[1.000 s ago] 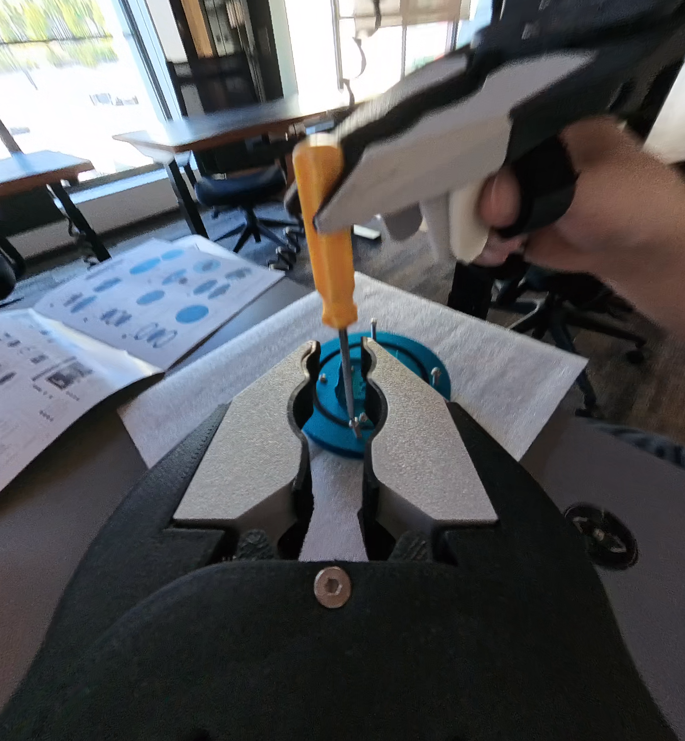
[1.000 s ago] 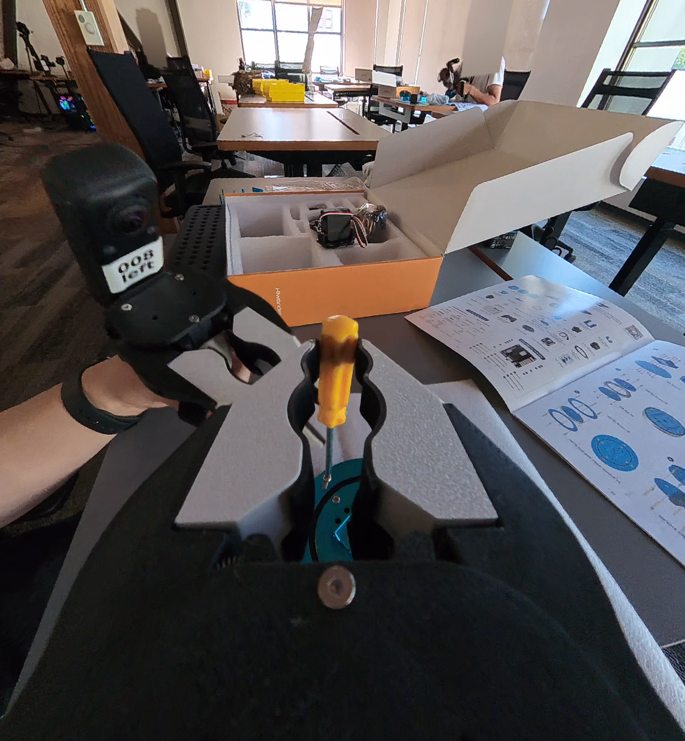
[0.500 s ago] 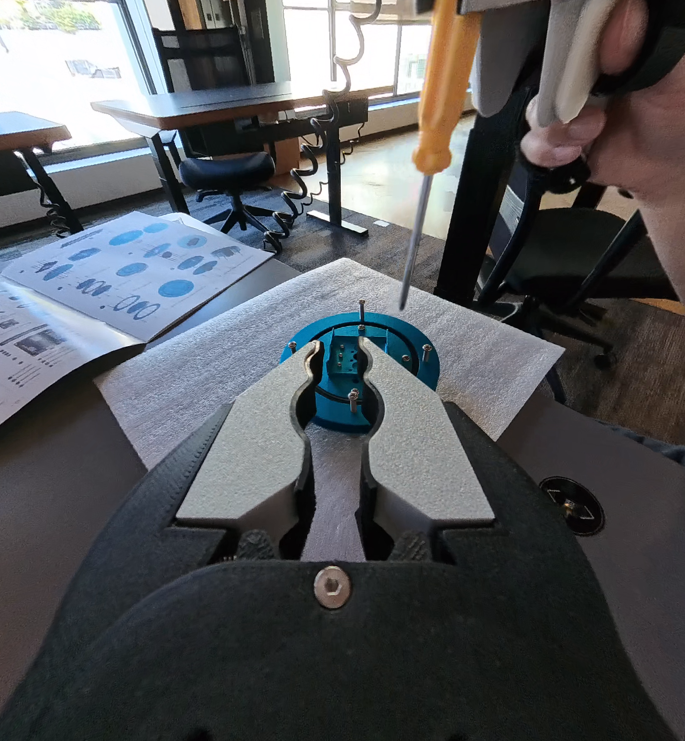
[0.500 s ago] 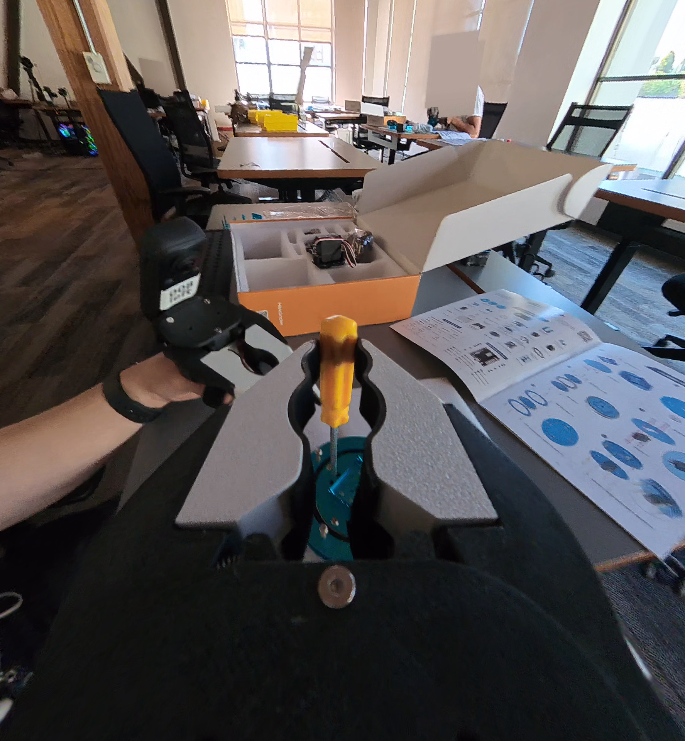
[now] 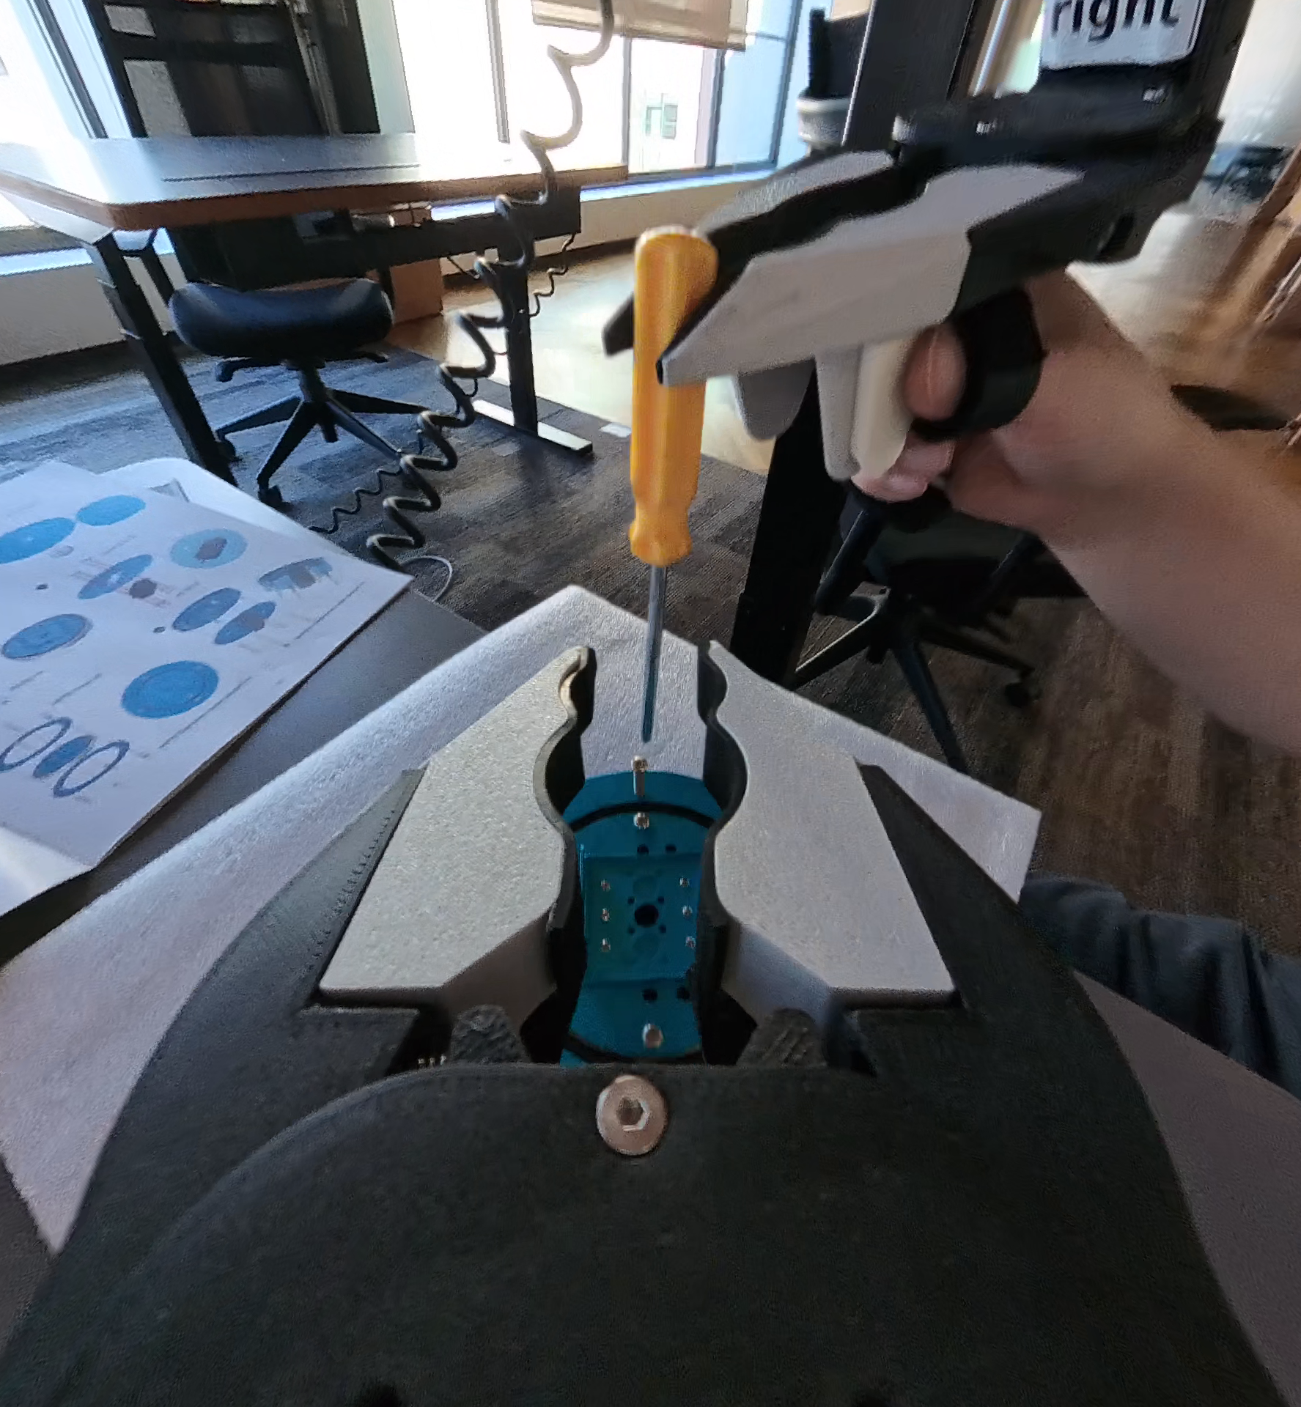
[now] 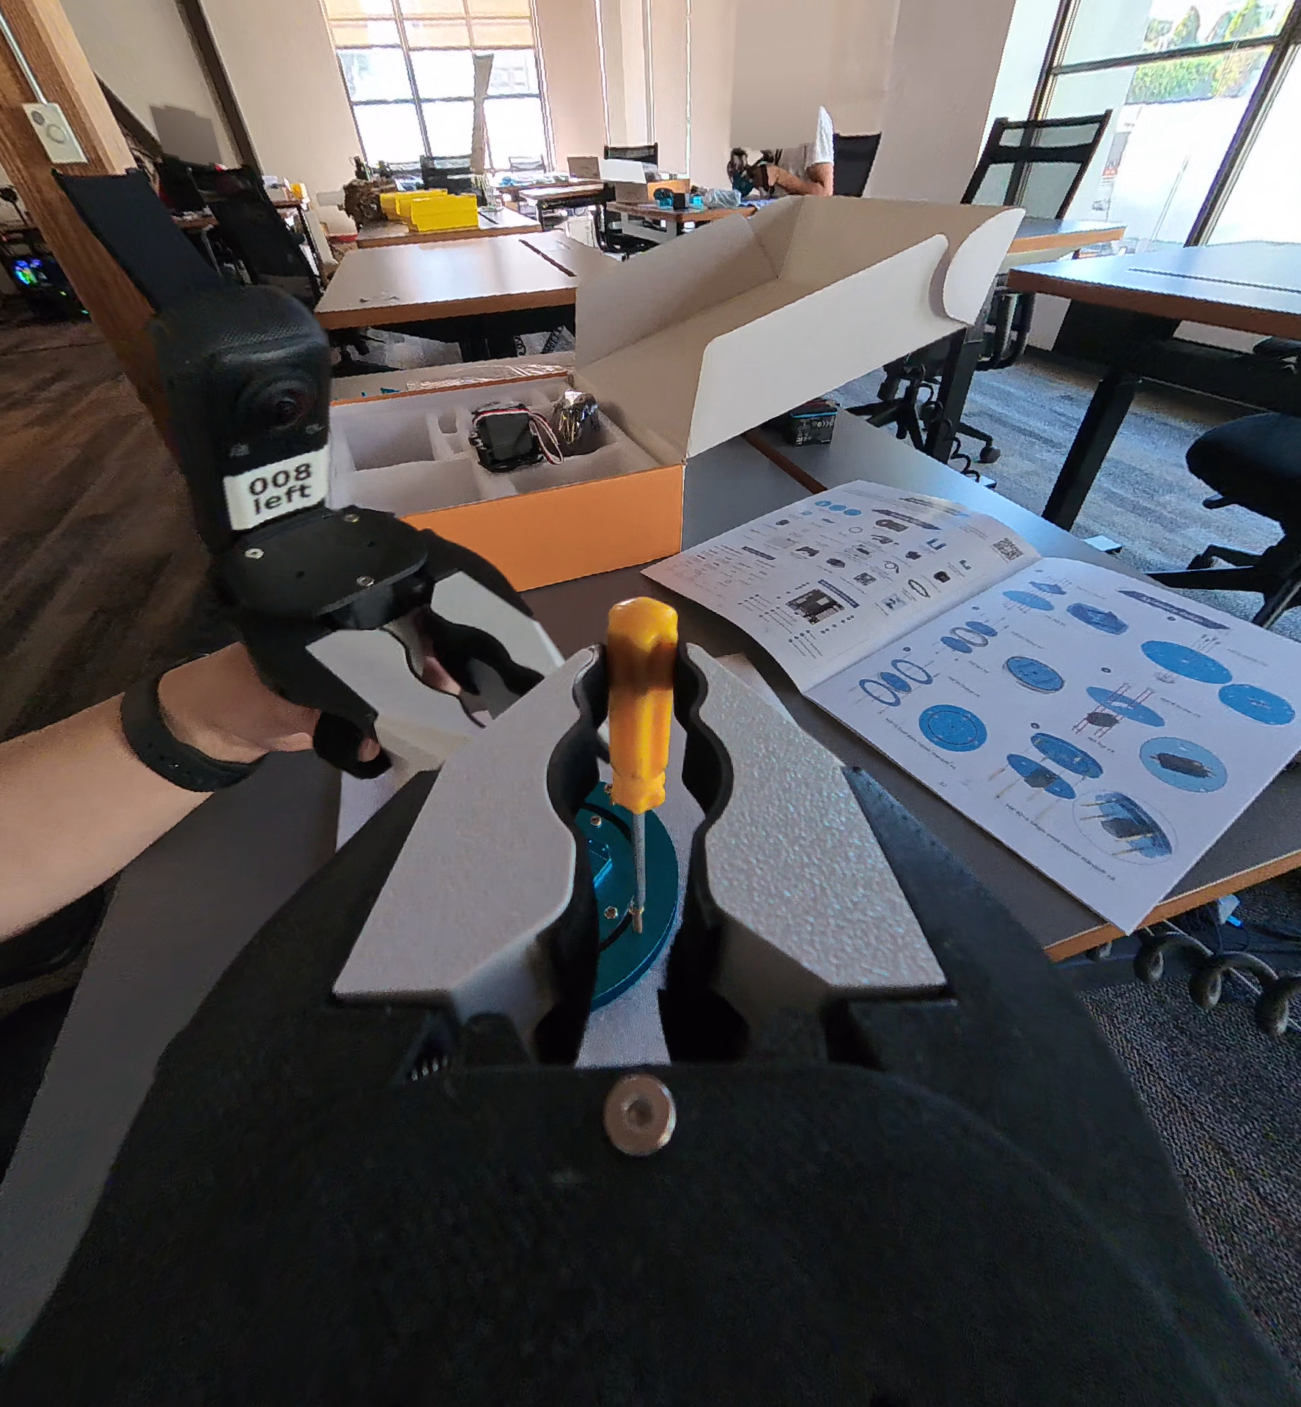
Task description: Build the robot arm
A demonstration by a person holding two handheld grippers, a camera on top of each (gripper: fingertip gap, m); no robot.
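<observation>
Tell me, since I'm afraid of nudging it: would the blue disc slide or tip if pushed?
The blue disc looks rigid and lies flat on white foam, so tipping seems unlikely. The foam probably resists sliding. Its upright screws look loose and could topple.

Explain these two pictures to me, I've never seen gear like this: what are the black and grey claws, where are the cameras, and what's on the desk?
Each claw is a hand-held two-finger gripper, worked by a person's trigger hand, with a camera looking along its fingers. So each picture looks out from one gripper.

The right gripper is shut on a yellow-handled screwdriver, tip pointing down at a screw standing up from a blue round metal part. The left gripper hangs over that part, its fingers either side; I can't tell whether they touch it.

The part lies on a white foam sheet on a grey desk. Beside it are an open parts booklet and an open orange box with foam compartments.
</observation>
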